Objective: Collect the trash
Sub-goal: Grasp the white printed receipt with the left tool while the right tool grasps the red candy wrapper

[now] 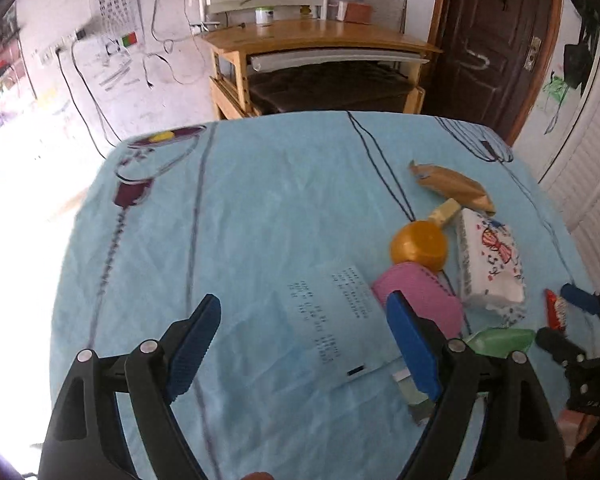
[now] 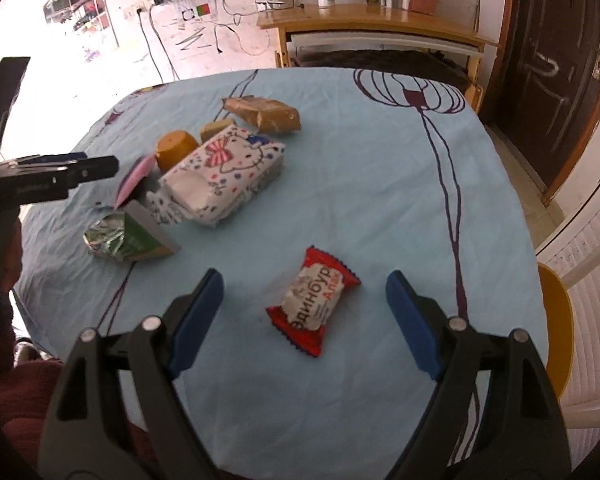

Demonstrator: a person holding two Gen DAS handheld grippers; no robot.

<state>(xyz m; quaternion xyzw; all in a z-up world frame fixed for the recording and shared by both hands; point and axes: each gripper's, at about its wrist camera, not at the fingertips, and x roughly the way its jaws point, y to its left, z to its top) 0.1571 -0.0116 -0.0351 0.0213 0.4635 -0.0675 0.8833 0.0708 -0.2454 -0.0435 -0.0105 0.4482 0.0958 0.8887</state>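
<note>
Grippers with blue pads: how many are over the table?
2. The left gripper hangs over the blue sheet; the right gripper hangs over the red wrapper. Both stand open and empty.

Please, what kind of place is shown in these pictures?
Most likely a room in a home. A table under a blue printed cloth holds snack wrappers and a tissue pack; behind stand a wooden desk and a dark entrance door.
</note>
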